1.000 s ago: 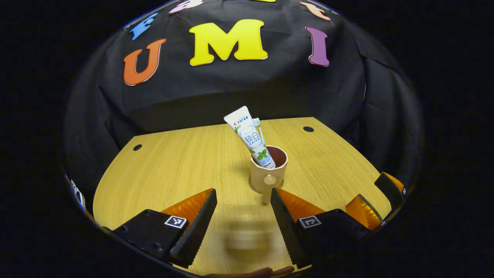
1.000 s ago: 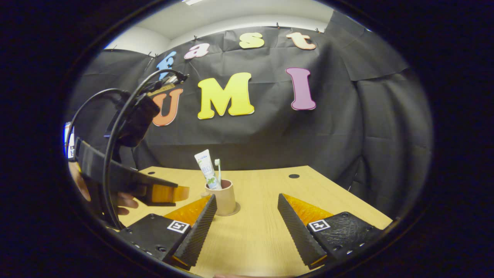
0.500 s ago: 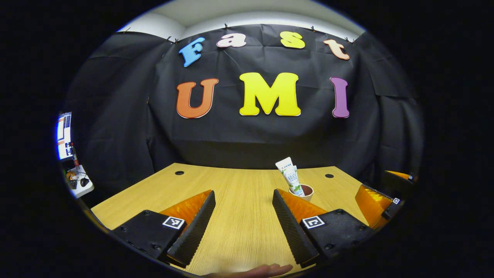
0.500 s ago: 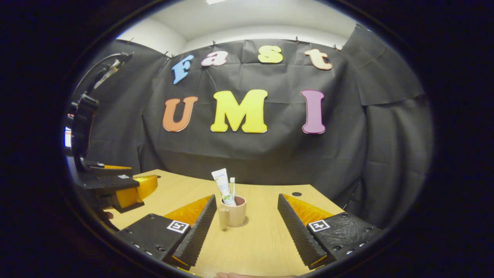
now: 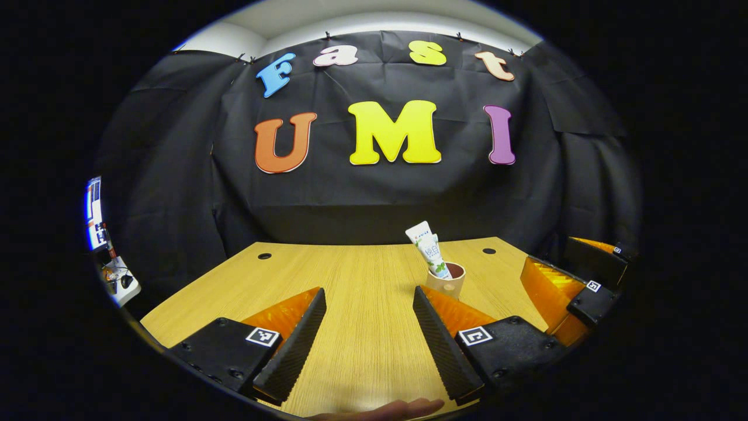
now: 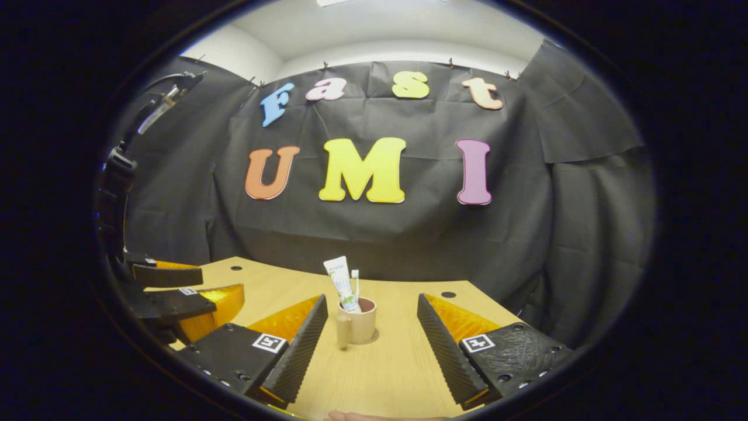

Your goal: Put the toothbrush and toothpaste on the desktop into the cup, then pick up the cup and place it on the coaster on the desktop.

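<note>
Cup: I count one cup (image 6: 357, 325), tan with a dark inside, upright on the wooden desktop (image 6: 385, 374), its handle turned toward my right gripper's camera.
Contents: one toothpaste tube (image 6: 341, 283) and one toothbrush (image 6: 355, 285), both standing in the cup; the tube leans left, the brush is nearly upright beside it.
Coaster: a thin round edge (image 6: 374, 336) shows at the cup's foot in the right gripper view; I take it for the one coaster, and the cup sits on it.
Position on desktop: the cup is toward the far edge, nearer the far right corner in the left gripper view, where I see cup (image 5: 446, 282) and tube (image 5: 429, 249) again.
Holes: two small dark holes (image 5: 265, 256) near the far edge.
Left gripper (image 5: 367, 345): fingers spread wide, nothing between them, touching nothing; the cup stands apart, just past its right finger.
Right gripper (image 6: 369, 349): also spread wide and empty; the cup lies ahead between the two fingers, clear of both.
Hand: a fingertip edge (image 5: 403, 407) shows at the bottom.
</note>
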